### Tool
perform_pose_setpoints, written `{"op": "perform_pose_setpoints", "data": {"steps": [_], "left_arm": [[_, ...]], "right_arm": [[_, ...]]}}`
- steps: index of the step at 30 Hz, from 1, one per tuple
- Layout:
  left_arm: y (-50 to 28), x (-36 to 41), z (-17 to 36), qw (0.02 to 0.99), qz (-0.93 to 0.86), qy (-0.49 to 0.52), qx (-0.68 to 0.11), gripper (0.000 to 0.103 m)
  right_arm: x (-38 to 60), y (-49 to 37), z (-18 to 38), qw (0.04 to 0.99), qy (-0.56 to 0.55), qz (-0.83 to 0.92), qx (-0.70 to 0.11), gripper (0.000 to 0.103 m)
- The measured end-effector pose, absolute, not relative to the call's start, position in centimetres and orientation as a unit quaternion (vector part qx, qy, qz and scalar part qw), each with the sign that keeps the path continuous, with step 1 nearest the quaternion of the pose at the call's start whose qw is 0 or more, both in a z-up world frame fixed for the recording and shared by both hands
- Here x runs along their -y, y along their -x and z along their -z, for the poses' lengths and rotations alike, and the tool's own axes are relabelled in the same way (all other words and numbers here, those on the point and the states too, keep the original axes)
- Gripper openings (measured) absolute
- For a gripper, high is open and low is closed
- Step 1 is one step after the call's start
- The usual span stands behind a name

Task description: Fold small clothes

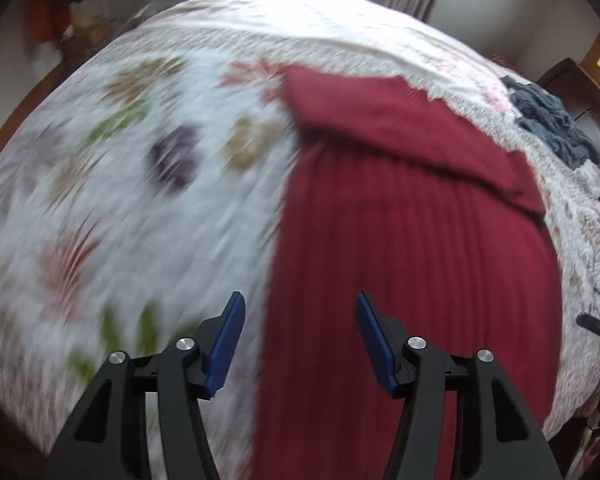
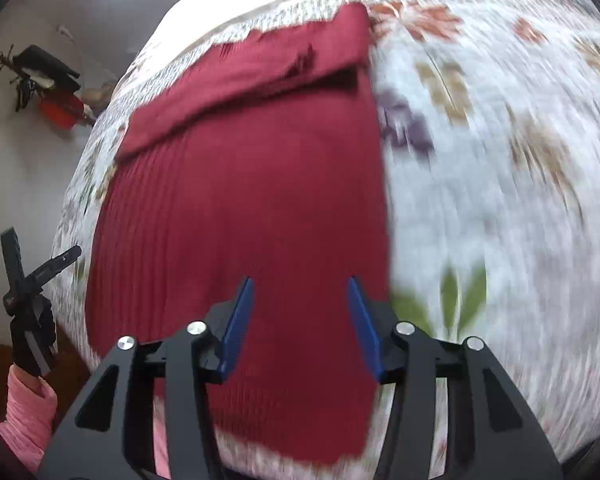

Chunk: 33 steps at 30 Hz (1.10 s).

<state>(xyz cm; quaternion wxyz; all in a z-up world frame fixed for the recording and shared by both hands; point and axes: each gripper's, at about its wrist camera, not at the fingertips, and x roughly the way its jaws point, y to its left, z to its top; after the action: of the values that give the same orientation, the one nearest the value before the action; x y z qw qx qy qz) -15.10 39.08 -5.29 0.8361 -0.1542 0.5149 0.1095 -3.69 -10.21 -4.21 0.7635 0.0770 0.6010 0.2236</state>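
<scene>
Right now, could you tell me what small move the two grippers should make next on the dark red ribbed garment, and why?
Probably lower both open grippers to the dark red ribbed garment and pinch its near edge. Left gripper and right gripper hover empty above it; it lies flat on the floral quilt, far end already folded.

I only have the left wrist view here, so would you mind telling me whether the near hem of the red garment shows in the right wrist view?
Observer: Yes, the red ribbed garment has its near edge in view, lying flat on the floral bedspread, blurred by motion.
Operator: Is the right gripper holding any of it?
Observer: No, the right gripper is open above the cloth, nothing between its blue pads.
Operator: And can you see my left gripper from there?
Observer: Yes, the left gripper is at the left edge, off the garment, held by a gloved hand with a pink sleeve.
</scene>
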Motion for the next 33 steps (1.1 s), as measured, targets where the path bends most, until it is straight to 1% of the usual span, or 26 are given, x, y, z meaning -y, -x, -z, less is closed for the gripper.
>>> {"op": "perform_pose_setpoints", "data": {"steps": [3, 4, 5, 8, 10, 13, 19, 25, 26, 27, 28, 29, 31, 32, 33], "left_arm": [[19.5, -39.3, 6.1, 0.828, -0.116, 0.165, -0.523, 0.059], [20.1, -39.3, 6.2, 0.826, -0.109, 0.174, -0.525, 0.059], [20.8, -39.2, 6.4, 0.825, -0.102, 0.179, -0.526, 0.059], [22.9, -38.6, 7.1, 0.824, -0.114, 0.169, -0.529, 0.059], [23.6, -38.7, 7.6, 0.820, -0.107, 0.187, -0.531, 0.059], [24.2, -38.6, 8.3, 0.812, -0.101, 0.207, -0.537, 0.059], [24.4, -37.4, 8.9, 0.812, -0.089, 0.201, -0.540, 0.059], [23.9, -36.4, 9.2, 0.809, -0.073, 0.222, -0.539, 0.057], [23.8, -36.3, 9.3, 0.809, -0.071, 0.223, -0.539, 0.057], [23.7, -36.2, 9.3, 0.809, -0.069, 0.226, -0.539, 0.057], [23.6, -36.1, 9.4, 0.808, -0.068, 0.229, -0.538, 0.056], [23.5, -36.0, 9.4, 0.808, -0.068, 0.231, -0.538, 0.053], [23.4, -36.0, 9.4, 0.806, -0.058, 0.241, -0.538, 0.047], [23.4, -36.1, 9.5, 0.802, -0.050, 0.253, -0.539, 0.041], [23.4, -36.3, 9.7, 0.799, -0.048, 0.263, -0.539, 0.041]], "right_arm": [[11.6, 7.4, 4.4, 0.763, -0.089, -0.217, -0.603, 0.052], [12.3, 8.7, 4.6, 0.761, -0.099, -0.213, -0.605, 0.052], [12.7, 9.4, 4.9, 0.759, -0.106, -0.212, -0.607, 0.055], [13.9, 11.0, 5.7, 0.757, -0.109, -0.195, -0.614, 0.056], [14.8, 11.8, 6.4, 0.752, -0.121, -0.193, -0.619, 0.056], [15.3, 12.3, 7.6, 0.741, -0.140, -0.192, -0.628, 0.056], [15.9, 13.2, 9.2, 0.728, -0.167, -0.198, -0.634, 0.057], [15.6, 13.4, 9.4, 0.723, -0.173, -0.212, -0.634, 0.057], [15.3, 13.4, 9.5, 0.721, -0.177, -0.219, -0.634, 0.056], [15.1, 13.3, 9.6, 0.717, -0.182, -0.225, -0.634, 0.053], [14.9, 13.3, 9.9, 0.709, -0.195, -0.235, -0.636, 0.051], [14.7, 13.2, 10.2, 0.701, -0.205, -0.240, -0.639, 0.049], [14.4, 13.1, 10.8, 0.699, -0.208, -0.231, -0.644, 0.049], [14.3, 13.1, 11.2, 0.698, -0.209, -0.228, -0.646, 0.049], [14.2, 13.0, 11.5, 0.696, -0.215, -0.227, -0.646, 0.049]]}}
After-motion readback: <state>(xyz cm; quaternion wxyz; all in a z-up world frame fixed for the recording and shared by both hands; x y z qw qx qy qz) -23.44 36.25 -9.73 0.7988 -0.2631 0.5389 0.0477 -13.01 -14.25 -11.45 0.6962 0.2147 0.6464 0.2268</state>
